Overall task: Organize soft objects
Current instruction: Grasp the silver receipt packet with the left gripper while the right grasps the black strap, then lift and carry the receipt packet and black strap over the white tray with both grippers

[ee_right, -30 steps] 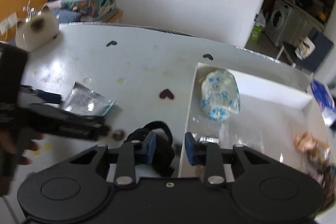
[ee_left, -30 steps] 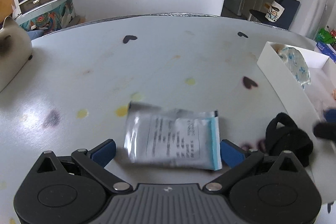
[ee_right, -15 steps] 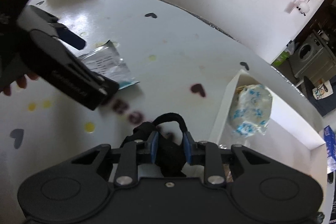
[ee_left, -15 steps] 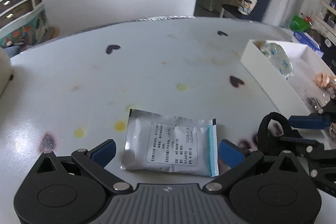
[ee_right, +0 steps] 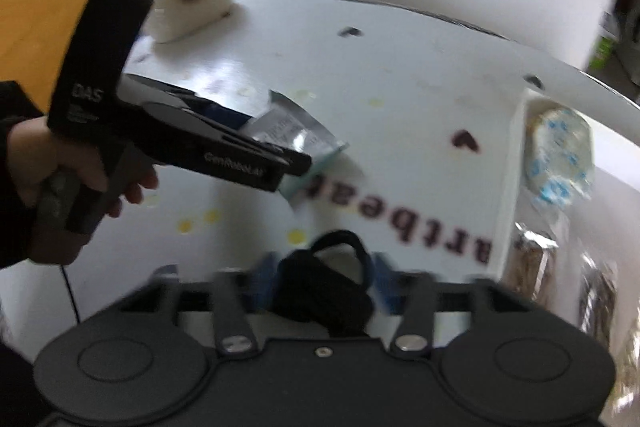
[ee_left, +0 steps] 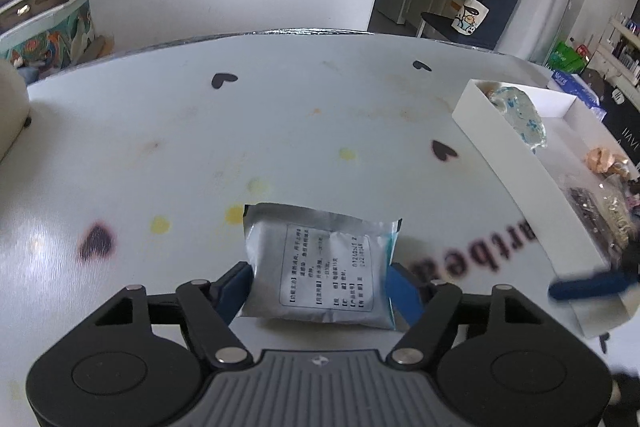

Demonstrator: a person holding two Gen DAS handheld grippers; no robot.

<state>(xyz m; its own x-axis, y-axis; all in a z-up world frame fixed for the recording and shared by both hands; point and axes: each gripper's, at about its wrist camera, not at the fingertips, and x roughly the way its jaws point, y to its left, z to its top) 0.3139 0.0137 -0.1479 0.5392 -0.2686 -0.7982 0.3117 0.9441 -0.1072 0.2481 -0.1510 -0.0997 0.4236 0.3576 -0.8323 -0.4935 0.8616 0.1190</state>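
Jaws on the left gripper [ee_left: 320, 287] are closing around a silver foil packet [ee_left: 320, 263], which is lying flat on the white worktop [ee_left: 280, 131] between the two blue pads. The left pad [ee_left: 236, 287] is sitting at the packet's left edge and the right pad [ee_left: 404, 291] at its blue-striped right edge; whether they are already pressing on it cannot be told. A printed label is facing up on the packet.

Jaws on the right gripper [ee_right: 320, 287] are opening, with a black fabric strap [ee_right: 324, 287] lying bunched between them on the worktop, its loop pointing away from the camera. This view is blurred, so it is not clear whether the pads are touching the fabric.

From the right wrist view, a hand [ee_right: 80, 167] is gripping the black handle of the left gripper, which is reaching in from the left over the packet. Dark letters printed on the worktop are showing between the packet and a white tray [ee_left: 504, 143] at the right. Inside the tray, a clear bag with blue dots [ee_left: 520, 119] is lying at the far end, and some crinkly wrapped items [ee_left: 600, 207] are sitting nearer. A cream cat figure [ee_right: 192, 7] is sitting at the far left edge of the worktop. Small dark hearts and yellow spots are dotting the surface.
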